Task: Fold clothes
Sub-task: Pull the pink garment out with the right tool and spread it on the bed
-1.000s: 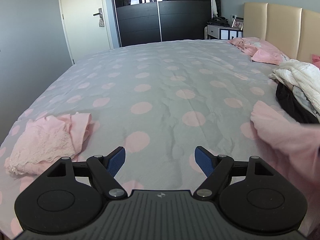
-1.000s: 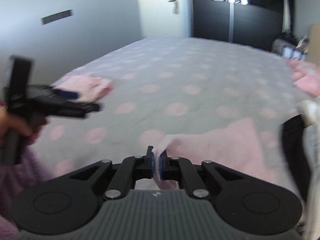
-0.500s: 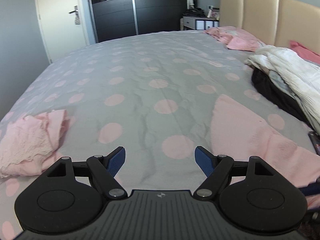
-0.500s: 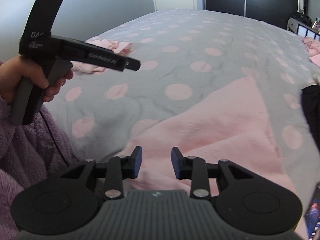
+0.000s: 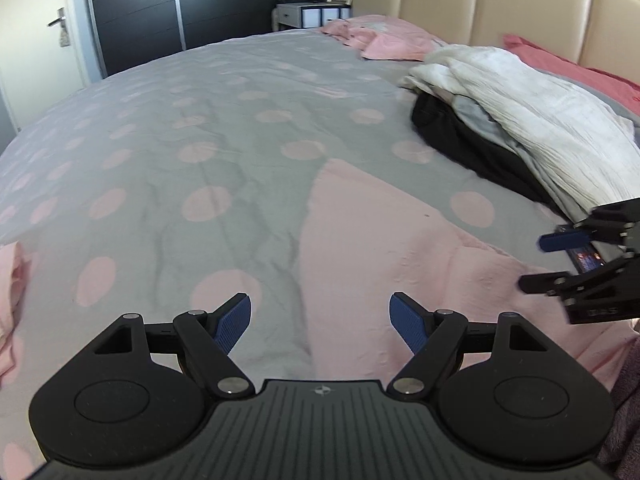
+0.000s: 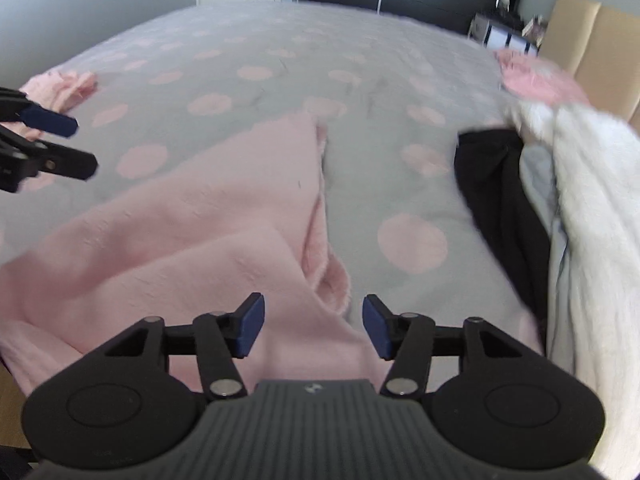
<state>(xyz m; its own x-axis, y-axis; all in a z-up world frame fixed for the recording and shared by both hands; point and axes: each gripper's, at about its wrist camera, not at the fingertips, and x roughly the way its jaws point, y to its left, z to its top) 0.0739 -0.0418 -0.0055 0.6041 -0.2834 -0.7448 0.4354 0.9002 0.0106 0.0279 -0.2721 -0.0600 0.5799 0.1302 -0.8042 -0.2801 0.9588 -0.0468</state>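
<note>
A pink fleece garment point(image 5: 404, 248) lies spread on the grey bedspread with pink dots point(image 5: 208, 128), near its front edge; it also shows in the right wrist view point(image 6: 200, 240), with a folded-over flap along its right edge. My left gripper point(image 5: 320, 322) is open and empty, just above the garment's left edge. My right gripper point(image 6: 313, 326) is open and empty over the garment's near right part. Each gripper shows in the other's view, the right one point(image 5: 560, 260) and the left one point(image 6: 60, 140).
A pile of white, grey and black clothes point(image 5: 512, 120) lies at the right by the beige headboard point(image 5: 520, 16). A small folded pink garment point(image 6: 60, 88) lies at the left. Pink cloth point(image 5: 380, 38) lies at the bed's far side. A phone point(image 5: 586, 258) lies by the pile.
My right gripper has let go of the pink garment and opened wide; the garment now lies flat on the bed. Both grippers have swung to the right toward the garment and the pile.
</note>
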